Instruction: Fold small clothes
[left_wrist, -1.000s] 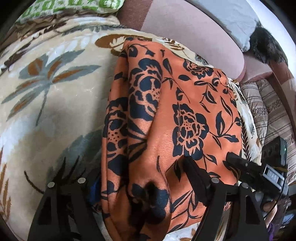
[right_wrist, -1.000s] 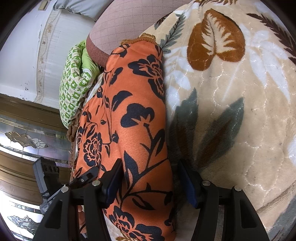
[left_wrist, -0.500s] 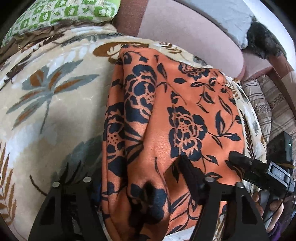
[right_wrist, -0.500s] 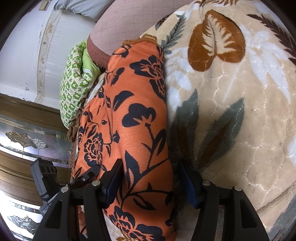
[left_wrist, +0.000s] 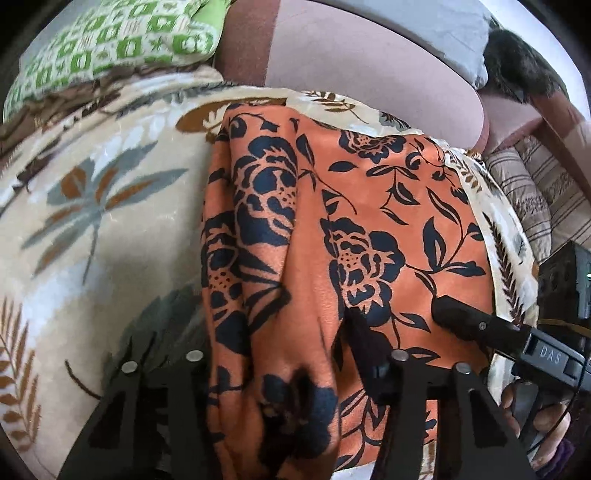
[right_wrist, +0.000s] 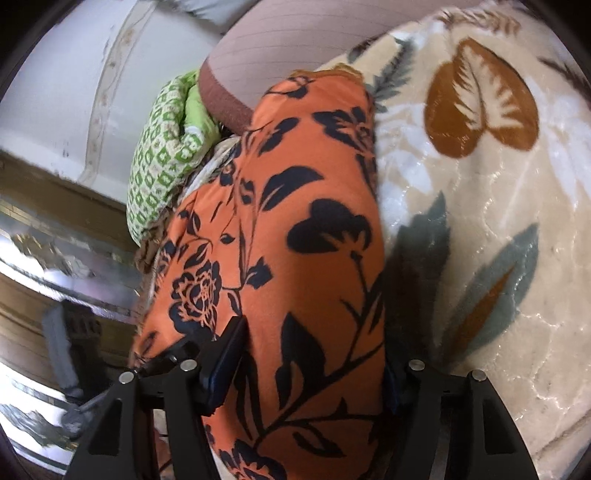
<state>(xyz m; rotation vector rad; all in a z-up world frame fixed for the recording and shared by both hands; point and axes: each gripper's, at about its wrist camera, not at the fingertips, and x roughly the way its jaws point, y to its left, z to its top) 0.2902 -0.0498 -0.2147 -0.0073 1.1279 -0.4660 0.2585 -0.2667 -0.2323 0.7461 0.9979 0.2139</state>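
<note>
Both views shifted slightly | left tool, right tool clamped on orange garment

Garment soft matt cloth; blanket plush, seemingly slightly glossy.

Both wrist views look closely along the orange garment from opposite sides.
</note>
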